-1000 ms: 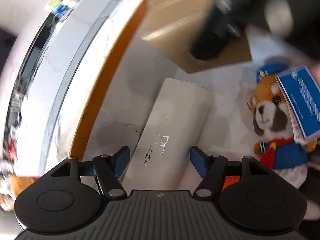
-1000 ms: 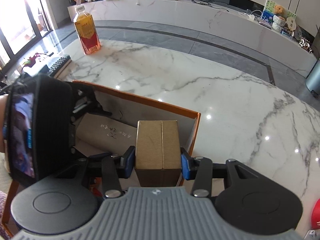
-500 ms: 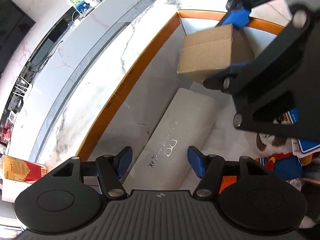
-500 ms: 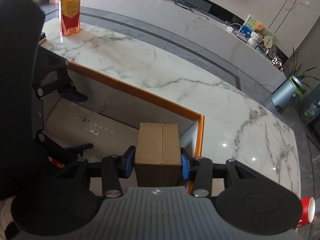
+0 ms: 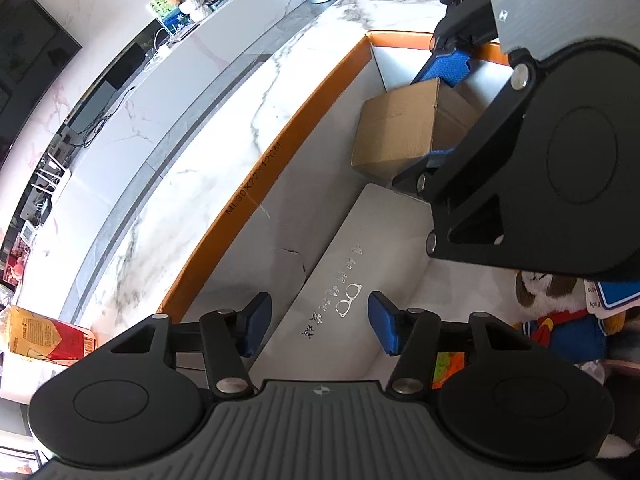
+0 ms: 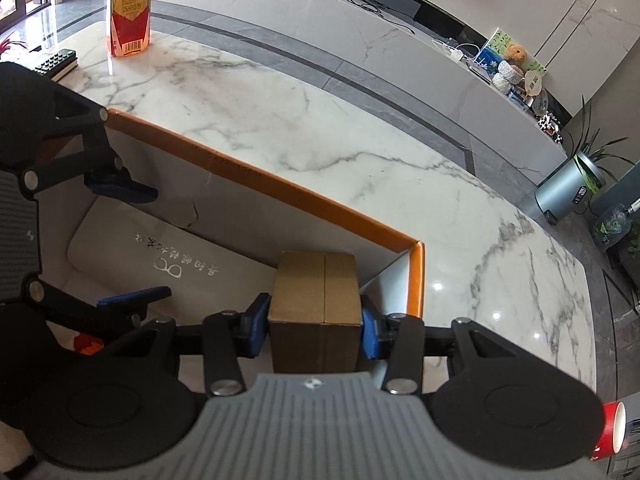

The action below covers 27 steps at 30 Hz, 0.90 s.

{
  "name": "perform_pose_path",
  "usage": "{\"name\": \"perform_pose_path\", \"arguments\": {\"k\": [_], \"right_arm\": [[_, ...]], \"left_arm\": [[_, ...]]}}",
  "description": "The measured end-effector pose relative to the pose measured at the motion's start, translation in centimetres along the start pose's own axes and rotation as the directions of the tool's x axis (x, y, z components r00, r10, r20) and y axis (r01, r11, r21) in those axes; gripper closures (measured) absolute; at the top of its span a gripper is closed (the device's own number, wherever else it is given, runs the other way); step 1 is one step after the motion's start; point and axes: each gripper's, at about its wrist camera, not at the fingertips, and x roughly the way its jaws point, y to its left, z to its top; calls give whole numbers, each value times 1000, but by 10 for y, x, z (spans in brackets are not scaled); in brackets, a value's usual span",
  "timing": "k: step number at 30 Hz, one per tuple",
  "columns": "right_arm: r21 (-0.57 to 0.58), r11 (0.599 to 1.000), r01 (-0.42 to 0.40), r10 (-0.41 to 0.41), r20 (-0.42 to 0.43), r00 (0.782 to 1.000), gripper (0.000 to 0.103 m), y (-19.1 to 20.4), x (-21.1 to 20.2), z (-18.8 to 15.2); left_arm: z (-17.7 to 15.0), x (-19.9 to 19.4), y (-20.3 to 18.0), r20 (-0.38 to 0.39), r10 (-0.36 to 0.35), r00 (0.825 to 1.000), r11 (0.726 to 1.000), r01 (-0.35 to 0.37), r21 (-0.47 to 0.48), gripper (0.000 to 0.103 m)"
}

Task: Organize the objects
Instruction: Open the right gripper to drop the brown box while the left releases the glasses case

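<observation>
Currently we're placing: right gripper [image 6: 316, 330] clamps the cardboard box [image 6: 314, 312] in the orange-rimmed bin's [image 6: 320, 202] corner. Left gripper [image 5: 320, 322] jaws closing around the glasses case [image 5: 360, 264] (pads not touching yet). Next: seat box, release.

1. Left gripper [image 5: 318, 322]: angled downward, jaws closing, blue pads not yet pressing anything.
2. Right gripper [image 6: 315, 325]: angled downward, both pads clamped, close beside the left.
</observation>
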Motion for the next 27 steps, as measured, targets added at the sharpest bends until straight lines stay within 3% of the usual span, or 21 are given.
{"name": "perform_pose_path", "arguments": {"k": [5,10,13,17,21,27], "right_arm": [[3,999,-42,42,10,999,55,-5,-2,0],[-34,997,-63,65,60,996,35,-11,-16,3],[-39,993,-114,117,71,991,38,-23,-25,5],[-16,971,-238,238,44,970,54,-44,-31,3],[-164,938,-306,311,1,950,53,-33,-42,-10],[-395,884,-249,244,-63,968,53,-6,-46,-28]], "left_arm": [[2,0,0,-3,-3,1000,1000,3,-1,39],[2,1,5,-2,-14,1000,1000,14,-15,39],[0,-1,4,0,-12,1000,1000,12,-13,39],[-1,0,2,2,-9,1000,1000,9,-6,39],[-4,-3,-2,2,-8,1000,1000,8,-4,39],[-6,-5,-6,4,-7,1000,1000,7,7,39]]}}
